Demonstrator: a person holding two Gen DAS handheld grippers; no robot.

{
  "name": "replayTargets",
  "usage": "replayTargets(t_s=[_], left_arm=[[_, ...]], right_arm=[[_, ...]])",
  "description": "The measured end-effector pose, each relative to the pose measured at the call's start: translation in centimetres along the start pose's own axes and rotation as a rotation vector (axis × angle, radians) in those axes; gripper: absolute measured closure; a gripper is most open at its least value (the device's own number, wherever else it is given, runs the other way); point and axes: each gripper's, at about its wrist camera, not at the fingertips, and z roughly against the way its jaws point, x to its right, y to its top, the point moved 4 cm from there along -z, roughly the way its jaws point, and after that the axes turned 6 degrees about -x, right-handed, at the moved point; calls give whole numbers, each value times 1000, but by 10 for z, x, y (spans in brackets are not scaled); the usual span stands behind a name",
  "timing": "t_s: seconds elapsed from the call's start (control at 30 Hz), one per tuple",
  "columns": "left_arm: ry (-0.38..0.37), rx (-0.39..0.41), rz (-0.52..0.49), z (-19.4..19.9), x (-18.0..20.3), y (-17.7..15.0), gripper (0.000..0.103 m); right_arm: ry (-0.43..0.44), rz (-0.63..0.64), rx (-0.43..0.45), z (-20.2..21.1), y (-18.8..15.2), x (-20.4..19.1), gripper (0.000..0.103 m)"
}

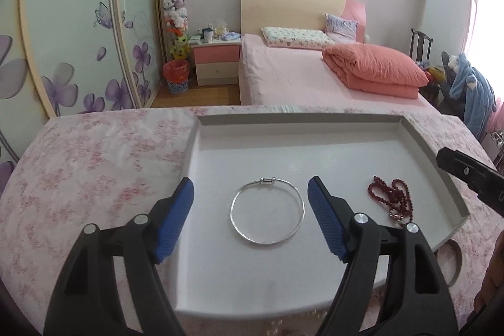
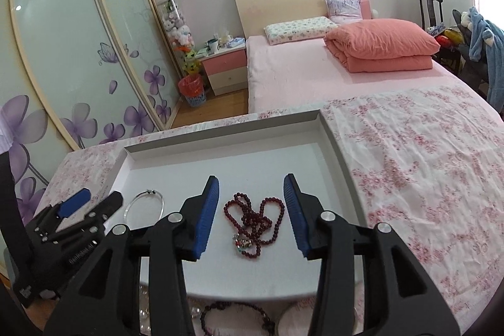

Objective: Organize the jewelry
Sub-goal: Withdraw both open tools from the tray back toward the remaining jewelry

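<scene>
Fingers of both grippers, left gripper (image 1: 251, 218) and right gripper (image 2: 251, 216), gape empty over the white tray (image 1: 315, 144): silver bangle (image 1: 267, 211) left, red bead necklace (image 2: 254, 221) right.

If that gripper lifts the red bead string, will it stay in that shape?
Probably not. The red bead string lies in loose tangled loops on the tray, so it likely droops when lifted. Its round beads may slip between the right gripper's open fingers.

My left gripper (image 1: 250, 219) and right gripper (image 2: 251, 214) are black plastic tongs. Each finger carries a ribbed blue pad (image 1: 174, 222) and round silver pivot screws (image 1: 140, 219). White lettering marks the left one's body.
</scene>
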Motion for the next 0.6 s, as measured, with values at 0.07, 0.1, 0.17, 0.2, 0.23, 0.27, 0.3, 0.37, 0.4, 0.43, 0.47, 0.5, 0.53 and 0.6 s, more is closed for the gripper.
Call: replayTargets(t_s=[0.07,0.1,0.17,0.2,0.23,0.27,0.3,0.37,0.4,0.43,0.47,0.5,0.53,0.6], left_arm=[[3,10,1,12,-2,-4,30],[4,12,1,16,-3,-6,30],[1,16,1,27,-5,-12,29],[0,17,2,32,-6,-15,29],[-3,19,4,38,-7,-20,29],[-8,19,6,42,-8,-23,29],[-12,19,10,47,-9,-25,29],[-21,18,15,58,-11,-36,29],[-22,16,15,62,-11,-40,29],[-26,12,15,66,-13,-47,29],[-30,8,17,70,-14,-52,29],[-38,3,19,73,-15,-57,29],[-45,-5,22,76,-16,-63,29],[-52,-18,26,79,-17,-74,29]], right_arm=[[-4,4,10,10,-2,1,59],[-3,4,16,15,-3,1,59],[-4,5,21,22,-5,2,59],[-5,7,24,26,-7,2,59],[-6,10,27,31,-9,3,59],[-8,14,28,35,-12,3,59],[-9,17,30,40,-16,4,59],[-13,22,29,45,-22,7,59],[-16,23,28,48,-26,9,59],[-20,24,25,51,-31,11,59],[-25,24,22,53,-36,13,59],[-32,22,16,55,-41,17,59],[-38,21,9,56,-45,19,59],[-58,19,-13,55,-55,26,59]])
